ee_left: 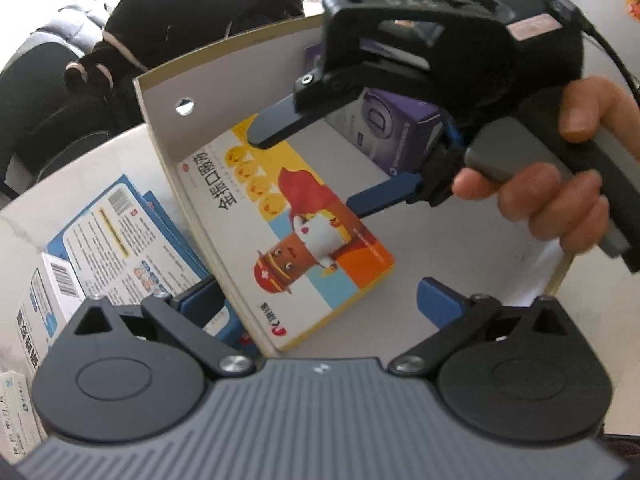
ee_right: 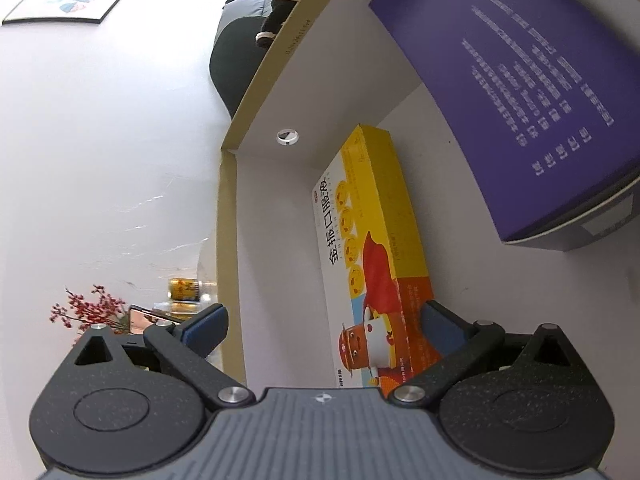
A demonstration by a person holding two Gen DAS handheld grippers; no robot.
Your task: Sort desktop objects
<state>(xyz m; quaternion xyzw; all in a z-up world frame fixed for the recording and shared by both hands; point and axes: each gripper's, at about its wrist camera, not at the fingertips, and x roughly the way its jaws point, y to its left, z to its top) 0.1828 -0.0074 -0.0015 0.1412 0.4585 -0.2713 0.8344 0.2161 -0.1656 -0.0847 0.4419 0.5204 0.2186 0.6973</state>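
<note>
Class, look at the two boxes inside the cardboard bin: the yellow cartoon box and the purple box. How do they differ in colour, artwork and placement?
The yellow box carries bright cartoon figures and large dark lettering; the purple box is plain purple with small pale print. The yellow box lies against the bin's side wall below the round hole; the purple box sits in the far corner. The open right gripper hovers over the yellow box, not the purple box. Both are cardboard cartons resting inside the bin.

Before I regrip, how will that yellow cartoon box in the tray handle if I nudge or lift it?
The yellow cartoon box looks like thin printed card, so probably light and crushable under a hard squeeze. It lies flat against the tray wall, so it should slide, not tip or roll. Its printed face may be slippery.
</note>
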